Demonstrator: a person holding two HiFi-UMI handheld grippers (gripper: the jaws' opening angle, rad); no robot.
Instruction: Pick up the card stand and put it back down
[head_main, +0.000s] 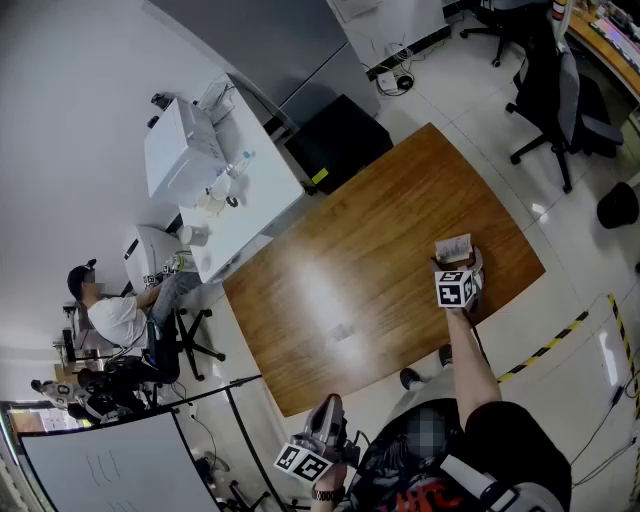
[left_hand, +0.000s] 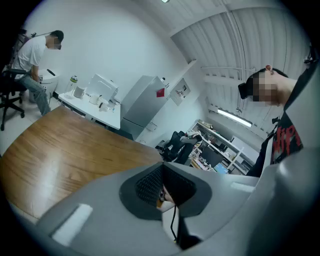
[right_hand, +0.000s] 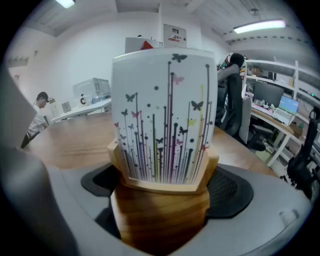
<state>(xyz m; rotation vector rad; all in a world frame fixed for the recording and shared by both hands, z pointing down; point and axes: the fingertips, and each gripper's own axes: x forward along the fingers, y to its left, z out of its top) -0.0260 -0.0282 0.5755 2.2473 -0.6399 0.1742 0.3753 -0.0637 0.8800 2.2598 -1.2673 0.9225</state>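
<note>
The card stand (head_main: 455, 250) is a wooden block holding an upright white card printed with butterflies and stems. It stands on the brown wooden table (head_main: 340, 260) near the table's right edge. In the right gripper view the stand (right_hand: 162, 205) fills the middle, with its card (right_hand: 165, 110) rising above it. My right gripper (head_main: 458, 264) reaches around the stand's base, one dark pad on each side, jaws wide. I see no firm squeeze on the wood. My left gripper (head_main: 327, 412) hangs off the table's near edge by the person's waist, pads (left_hand: 150, 182) together and empty.
A white table (head_main: 250, 215) with printers and small bottles stands beyond the far left corner, and a seated person (head_main: 115, 310) is beside it. A black cabinet (head_main: 340, 140) and office chairs (head_main: 555, 90) lie behind. Yellow-black tape (head_main: 545, 345) marks the floor at right.
</note>
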